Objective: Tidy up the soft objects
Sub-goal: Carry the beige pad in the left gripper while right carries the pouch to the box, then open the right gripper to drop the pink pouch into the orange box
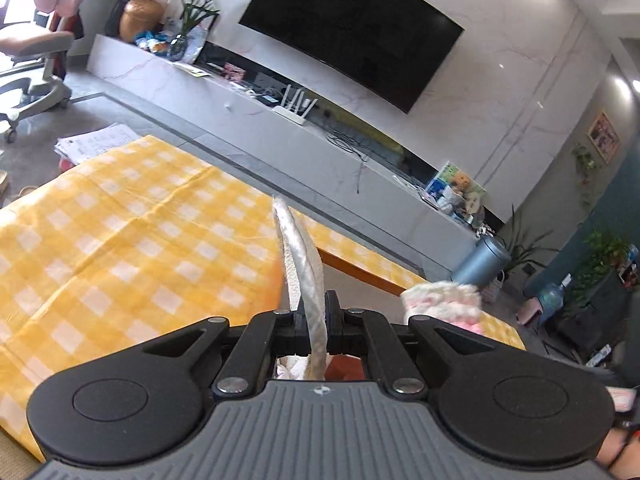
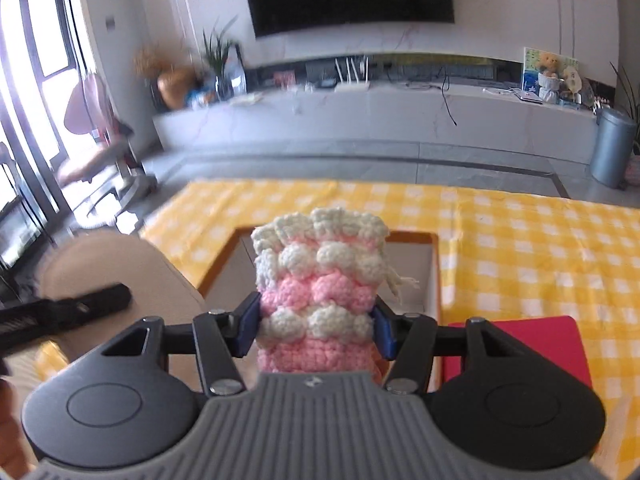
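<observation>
Left hand-held gripper point(image 1: 314, 316) pinches flat white fabric piece point(image 1: 300, 264); right hand-held gripper point(image 2: 316, 320) clamps pink-and-white crocheted knit pouch point(image 2: 320, 280). Carry step; orange-rimmed open box point(image 2: 434, 264) at 12 o'clock, next lower and release inside.

Left gripper point(image 1: 314, 312) clamped on thin white cloth point(image 1: 300, 264), frame centre, above yellow checked tablecloth point(image 1: 120, 232); pink-white crochet piece point(image 1: 440, 300) right.

Crocheted pouch point(image 2: 320, 280): knobbly pink-white yarn. Tablecloth point(image 1: 120, 232): creased checked cloth. TV point(image 1: 352, 28): glossy black.
</observation>
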Demonstrator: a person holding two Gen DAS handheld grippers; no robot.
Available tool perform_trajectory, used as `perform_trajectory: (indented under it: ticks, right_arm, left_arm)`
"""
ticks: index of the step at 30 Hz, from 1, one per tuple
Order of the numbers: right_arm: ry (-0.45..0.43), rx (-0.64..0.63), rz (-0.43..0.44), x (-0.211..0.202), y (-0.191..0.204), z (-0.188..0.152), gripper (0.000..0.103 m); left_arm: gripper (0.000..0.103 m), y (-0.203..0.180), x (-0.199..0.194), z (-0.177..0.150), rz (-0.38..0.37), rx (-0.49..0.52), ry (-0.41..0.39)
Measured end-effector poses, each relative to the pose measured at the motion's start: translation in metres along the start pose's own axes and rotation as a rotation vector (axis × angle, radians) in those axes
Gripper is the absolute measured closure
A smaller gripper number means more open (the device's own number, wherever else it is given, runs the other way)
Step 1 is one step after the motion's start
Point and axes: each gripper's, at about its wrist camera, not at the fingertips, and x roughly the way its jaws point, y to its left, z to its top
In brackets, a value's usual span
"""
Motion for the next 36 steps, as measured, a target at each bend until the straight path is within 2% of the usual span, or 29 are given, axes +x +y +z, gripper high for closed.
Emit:
perform_trajectory:
  ticks: [4, 8, 11, 13, 18, 19, 21, 25, 27, 32, 36]
  right_arm:
    - [0.101, -0.070, -0.048, 0.048, 0.012, 0.003, 0.047]
    - [0.257, -0.157, -0.041, 0.094, 0.015, 0.005, 0.047]
    - [0.298, -0.190, -0.032, 0.119, 0.014, 0.013, 0.047]
    - [0.299, -0.274, -0.035, 0.130, 0.021, 0.016, 0.047]
    - [0.336, -0.527, 0.073, 0.152, 0.052, 0.006, 0.047]
    - [0.336, -0.562, 0.074, 0.155, 0.055, 0.003, 0.046]
    - [0.308, -0.579, 0.010, 0.168, 0.059, -0.001, 0.034]
    - [0.286, -0.496, 0.014, 0.167, 0.047, -0.001, 0.023]
    - [0.243, -0.488, 0.006, 0.154, 0.043, 0.000, 0.016]
    - [0.124, -0.452, -0.053, 0.102, 0.026, 0.010, 0.009]
    - [0.012, -0.351, -0.101, 0.047, 0.000, 0.010, 0.008]
  left_arm:
    - [0.098, 0.015, -0.002, 0.006, -0.029, -0.064, 0.003]
    - [0.098, 0.014, -0.002, 0.007, -0.023, -0.048, 0.000]
    - [0.098, 0.011, 0.001, 0.007, -0.033, -0.037, 0.006]
    - [0.098, 0.010, 0.005, 0.008, -0.034, -0.035, 0.011]
    - [0.098, 0.016, 0.010, 0.008, -0.028, -0.055, 0.026]
    - [0.098, 0.017, 0.011, 0.008, -0.023, -0.056, 0.027]
    - [0.098, 0.019, 0.011, 0.008, -0.020, -0.060, 0.027]
    - [0.098, 0.019, 0.010, 0.009, -0.037, -0.060, 0.029]
    - [0.098, 0.018, 0.009, 0.009, -0.043, -0.058, 0.025]
    - [0.098, 0.010, 0.007, 0.008, -0.058, -0.032, 0.015]
    - [0.098, -0.008, 0.002, 0.006, -0.150, 0.035, -0.001]
